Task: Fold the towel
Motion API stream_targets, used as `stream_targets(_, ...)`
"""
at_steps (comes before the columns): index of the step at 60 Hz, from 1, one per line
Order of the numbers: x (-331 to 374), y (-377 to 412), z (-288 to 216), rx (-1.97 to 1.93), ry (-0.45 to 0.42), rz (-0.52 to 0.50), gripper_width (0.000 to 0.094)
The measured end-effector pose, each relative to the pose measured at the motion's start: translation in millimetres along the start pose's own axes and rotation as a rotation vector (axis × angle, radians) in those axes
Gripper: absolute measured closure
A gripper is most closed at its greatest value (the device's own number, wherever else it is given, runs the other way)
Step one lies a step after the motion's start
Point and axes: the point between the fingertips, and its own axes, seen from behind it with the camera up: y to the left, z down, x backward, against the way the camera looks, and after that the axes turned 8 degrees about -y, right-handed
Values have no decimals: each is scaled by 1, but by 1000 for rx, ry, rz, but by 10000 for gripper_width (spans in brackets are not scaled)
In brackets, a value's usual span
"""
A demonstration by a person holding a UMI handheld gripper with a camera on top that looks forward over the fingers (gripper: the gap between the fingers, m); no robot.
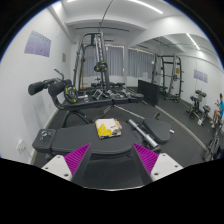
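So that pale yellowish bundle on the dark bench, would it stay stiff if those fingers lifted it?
Probably not. The bundle looks like rumpled cloth with uneven edges, so it would likely droop and unfold. It lies low on the padded bench, so rolling or tipping seems unlikely. The open fingers hang short of it, holding nothing.

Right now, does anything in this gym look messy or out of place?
One thing: a yellow-and-white towel lies crumpled in a heap on the dark padded bench, just beyond the open jaws, which hold nothing. It looks dropped rather than folded. The weight machines behind it seem in order.
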Motion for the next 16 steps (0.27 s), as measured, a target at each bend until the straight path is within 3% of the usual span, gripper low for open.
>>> stream_targets(16,4,6,-1,-8,5,3,87)
